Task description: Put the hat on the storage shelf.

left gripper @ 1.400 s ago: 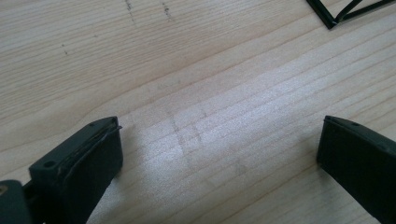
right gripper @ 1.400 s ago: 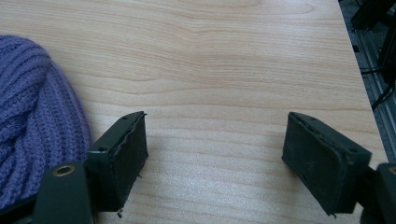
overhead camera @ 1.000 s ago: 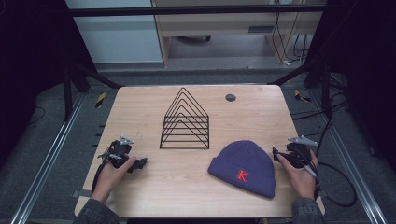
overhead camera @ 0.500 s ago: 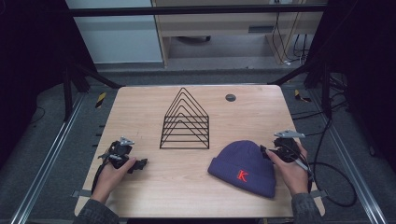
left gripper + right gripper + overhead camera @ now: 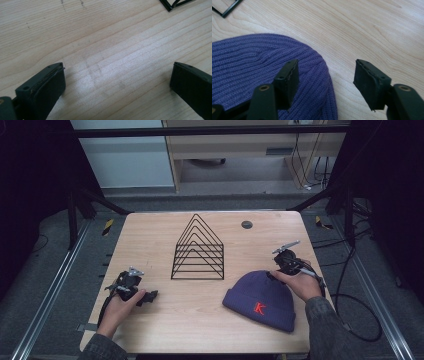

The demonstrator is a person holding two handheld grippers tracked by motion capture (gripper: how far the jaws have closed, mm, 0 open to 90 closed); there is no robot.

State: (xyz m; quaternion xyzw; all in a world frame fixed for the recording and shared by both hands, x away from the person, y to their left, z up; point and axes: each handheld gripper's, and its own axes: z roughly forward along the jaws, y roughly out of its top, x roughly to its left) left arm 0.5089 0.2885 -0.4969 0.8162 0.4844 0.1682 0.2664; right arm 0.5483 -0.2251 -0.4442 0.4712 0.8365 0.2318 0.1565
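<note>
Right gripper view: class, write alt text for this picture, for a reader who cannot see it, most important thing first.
The right gripper hangs open over the rounded edge of a purple knitted beanie, one black jaw above the knit and the other above the bare wooden table. A corner of a black wire rack shows at the top left.

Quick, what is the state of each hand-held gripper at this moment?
Left hand-held gripper: open, holding nothing, above the bare table.
Right hand-held gripper: open, straddling the purple beanie's edge.
</note>
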